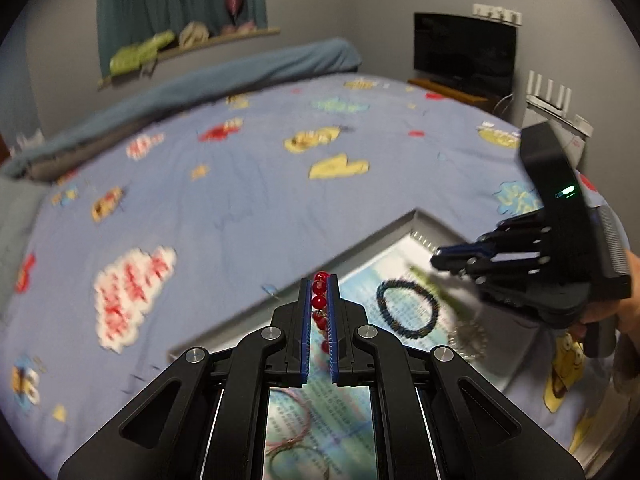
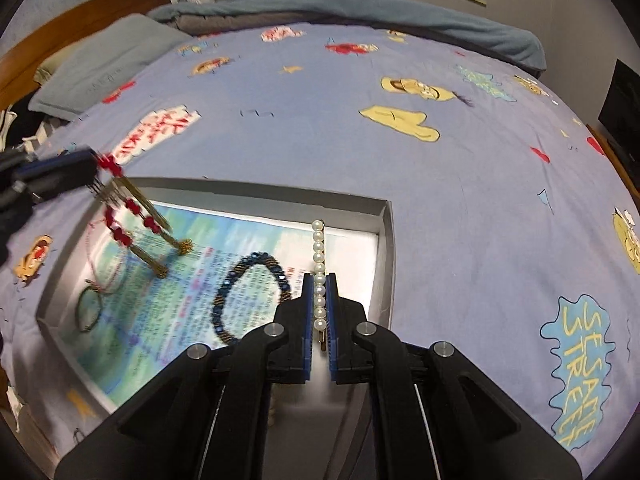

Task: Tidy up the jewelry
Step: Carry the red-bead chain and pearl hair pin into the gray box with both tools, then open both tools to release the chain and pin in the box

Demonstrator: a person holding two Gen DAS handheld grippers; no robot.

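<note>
Two grippers hang over one grey tray (image 2: 384,240) on the bed (image 2: 360,140). The right gripper (image 2: 319,304) pinches one pearl hair clip (image 2: 318,264); the left gripper (image 1: 320,308) clamps one red bead strand (image 1: 319,303). One blue beaded bracelet (image 2: 250,296) lies in the tray.
</note>
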